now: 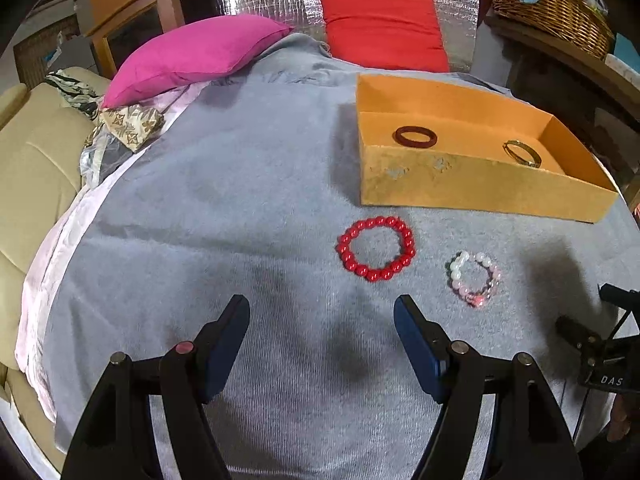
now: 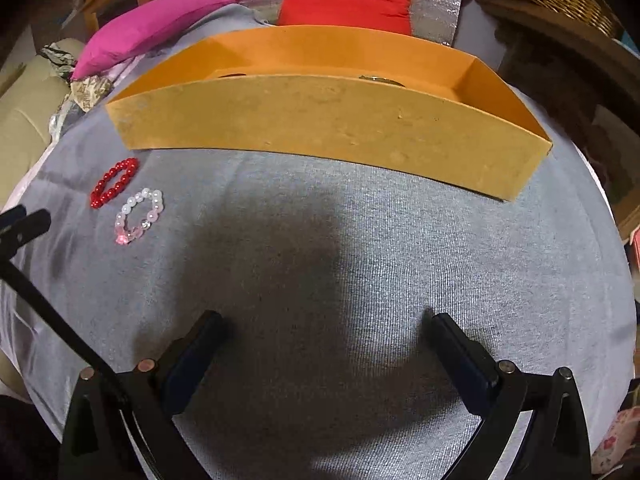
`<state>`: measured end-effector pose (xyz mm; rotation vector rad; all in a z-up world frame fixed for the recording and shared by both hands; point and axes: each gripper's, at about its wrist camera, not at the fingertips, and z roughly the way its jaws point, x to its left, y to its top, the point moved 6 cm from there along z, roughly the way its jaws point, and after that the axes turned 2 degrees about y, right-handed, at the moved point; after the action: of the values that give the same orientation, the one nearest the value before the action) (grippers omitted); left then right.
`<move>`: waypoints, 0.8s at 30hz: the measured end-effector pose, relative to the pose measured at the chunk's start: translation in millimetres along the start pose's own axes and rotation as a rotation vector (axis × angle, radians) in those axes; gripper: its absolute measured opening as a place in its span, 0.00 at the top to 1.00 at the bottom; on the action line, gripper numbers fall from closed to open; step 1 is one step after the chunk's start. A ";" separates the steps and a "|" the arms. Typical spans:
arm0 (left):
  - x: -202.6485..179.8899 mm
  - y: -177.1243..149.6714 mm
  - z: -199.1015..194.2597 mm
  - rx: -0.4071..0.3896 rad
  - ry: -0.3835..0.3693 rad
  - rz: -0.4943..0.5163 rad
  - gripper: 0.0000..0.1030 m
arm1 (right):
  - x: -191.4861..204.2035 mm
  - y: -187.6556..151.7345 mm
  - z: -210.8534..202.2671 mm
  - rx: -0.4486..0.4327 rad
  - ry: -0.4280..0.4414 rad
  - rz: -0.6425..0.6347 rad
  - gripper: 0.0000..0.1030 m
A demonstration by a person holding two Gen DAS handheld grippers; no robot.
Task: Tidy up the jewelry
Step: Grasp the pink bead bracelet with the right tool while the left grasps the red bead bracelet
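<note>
A: Grey knitted cloth [image 1: 240, 184] is seen spread over the bed, with a pink cushion [image 1: 192, 52] and a red cushion [image 1: 384, 28] along the top of the left wrist view. How much of the sorting can be judged done?

B: About half, it would seem. Two pieces are already lying inside the orange cardboard box [image 1: 480, 184] at the upper right of that view: a dark red bangle [image 1: 416, 137] towards its left, and a gold bangle [image 1: 522, 153] towards its right, well apart.

A: And what is left?

B: Two pieces are still out on the cloth below the box: a red bead bracelet [image 1: 376, 249] at centre, and a white and pink bead bracelet [image 1: 475, 278] just beside it to the right, not touching.

A: Is anything being held?

B: Nothing. The left gripper [image 1: 322, 328] is held spread wide and empty at the bottom of its frame, near the red beads. The right gripper [image 2: 326, 336] is likewise parted and empty, over bare cloth, with both bracelets far off at the left edge of its view.
</note>
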<state>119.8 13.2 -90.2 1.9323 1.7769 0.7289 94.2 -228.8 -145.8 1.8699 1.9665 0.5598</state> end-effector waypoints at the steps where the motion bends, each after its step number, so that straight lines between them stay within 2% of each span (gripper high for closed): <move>1: -0.3 1.7 -0.5 -0.005 -0.001 0.000 0.27 | 0.2 -3.1 -2.8 -0.001 0.002 0.005 0.00; 4: 0.0 5.7 -2.2 -0.018 -0.005 -0.003 0.27 | 1.5 0.9 -10.0 -0.002 0.007 0.030 0.00; 9: 9.8 7.3 2.9 -0.002 0.013 -0.017 0.27 | 20.6 21.8 -36.7 -0.123 0.101 0.024 0.02; 14: 25.3 9.3 6.1 0.006 0.016 -0.053 0.27 | 58.2 28.5 -35.2 -0.137 0.189 -0.038 0.22; 16: 30.4 10.4 5.9 0.000 0.022 -0.056 0.27 | 73.5 28.2 -28.3 -0.116 0.196 -0.071 0.42; 19: 35.3 10.6 7.2 -0.002 0.024 -0.059 0.27 | 84.5 32.7 -17.5 -0.092 0.242 -0.068 0.58; 24: 37.7 13.8 8.0 -0.017 0.008 -0.045 0.27 | 94.1 43.1 -4.3 -0.091 0.258 -0.039 0.61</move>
<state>137.4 49.7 -84.2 1.8747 1.8075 0.7349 123.7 -133.2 -119.0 1.7740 2.0918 0.9027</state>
